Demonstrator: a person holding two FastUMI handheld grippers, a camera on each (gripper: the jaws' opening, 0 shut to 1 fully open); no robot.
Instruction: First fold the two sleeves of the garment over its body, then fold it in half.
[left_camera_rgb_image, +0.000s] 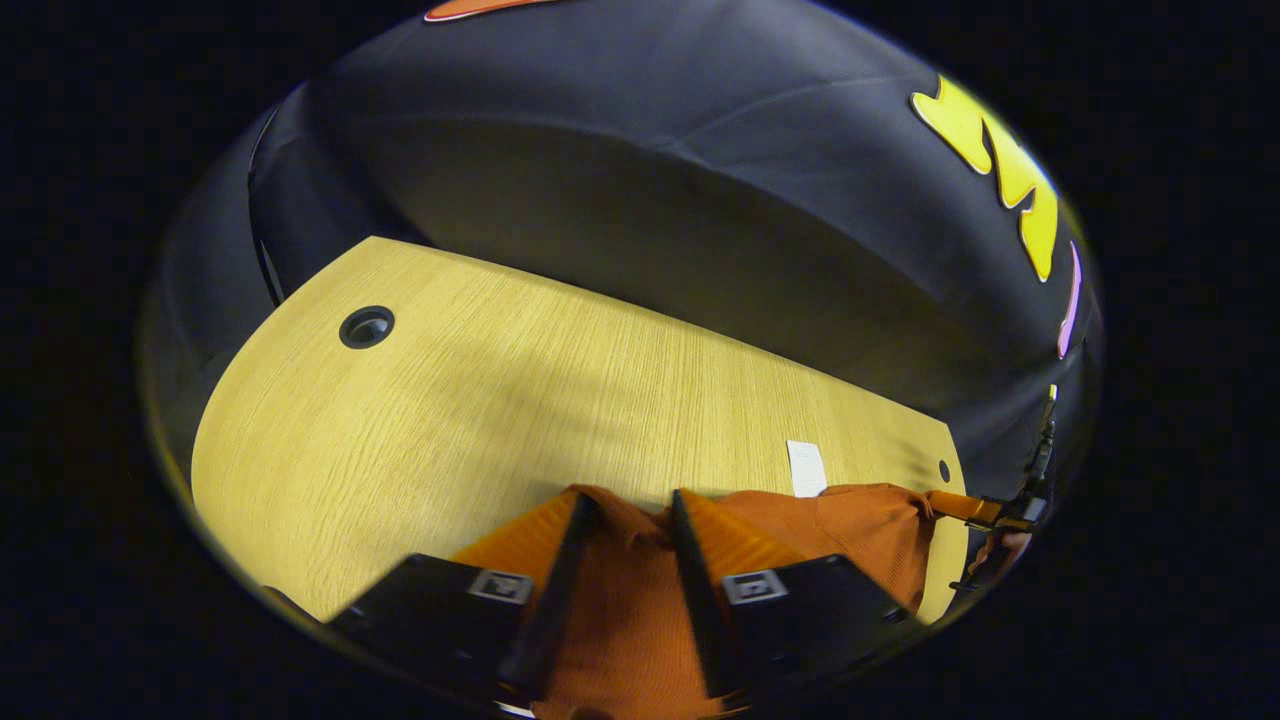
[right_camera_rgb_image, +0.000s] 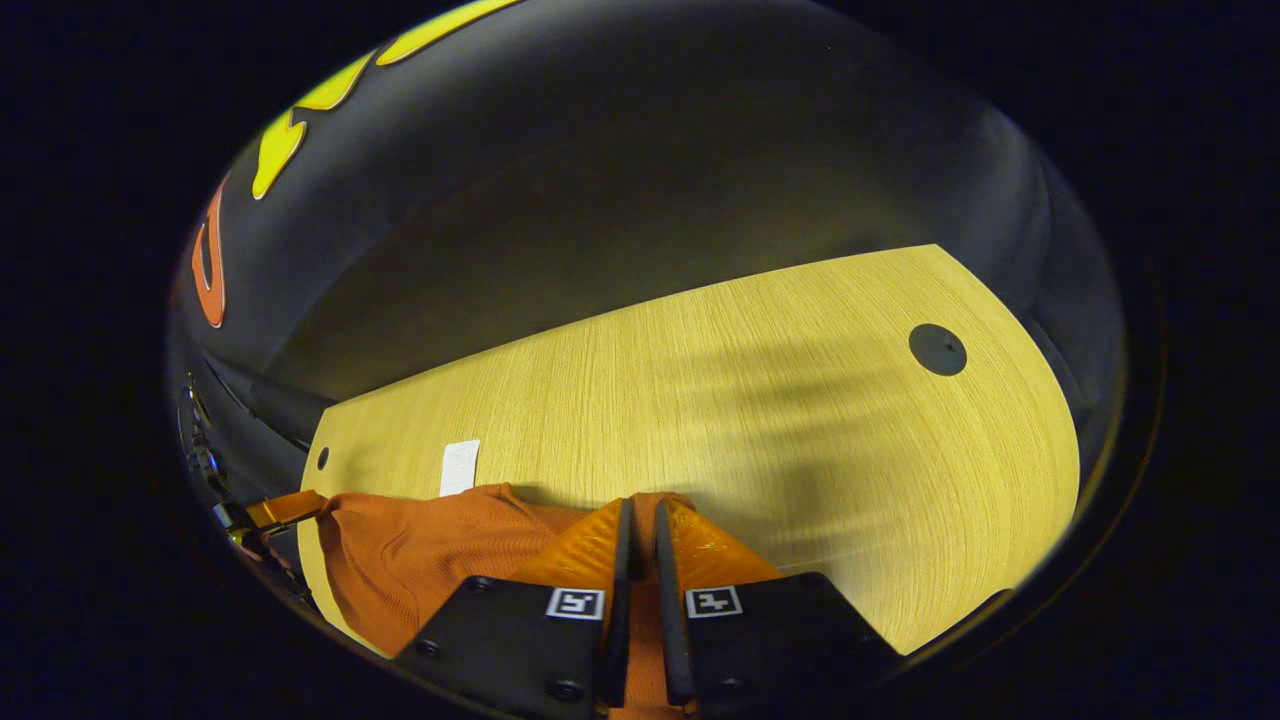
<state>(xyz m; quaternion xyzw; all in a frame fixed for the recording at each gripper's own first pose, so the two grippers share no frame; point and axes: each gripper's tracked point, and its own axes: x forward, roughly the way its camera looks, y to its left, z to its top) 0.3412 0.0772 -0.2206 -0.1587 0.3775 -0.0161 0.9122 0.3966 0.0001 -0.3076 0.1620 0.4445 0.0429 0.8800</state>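
Observation:
An orange garment (left_camera_rgb_image: 860, 530) is stretched between my two grippers over the near edge of a light wooden table (left_camera_rgb_image: 500, 400). In the left gripper view my left gripper (left_camera_rgb_image: 630, 505) has a bunch of that cloth between its fingers, which stand a little apart around it. The right gripper (left_camera_rgb_image: 995, 515) shows far off at the right, pinching the garment's other end. In the right gripper view my right gripper (right_camera_rgb_image: 640, 510) is nearly closed, with the garment (right_camera_rgb_image: 420, 560) pinched between its fingers. The left gripper (right_camera_rgb_image: 275, 512) appears at the far left, gripping the cloth's corner.
A white tag (left_camera_rgb_image: 806, 468) (right_camera_rgb_image: 460, 466) lies on the table (right_camera_rgb_image: 800, 400) just beyond the garment. A round cable hole (left_camera_rgb_image: 366, 327) (right_camera_rgb_image: 937, 349) sits near each far corner. The booth's black cloth wall rises behind the table's far edge.

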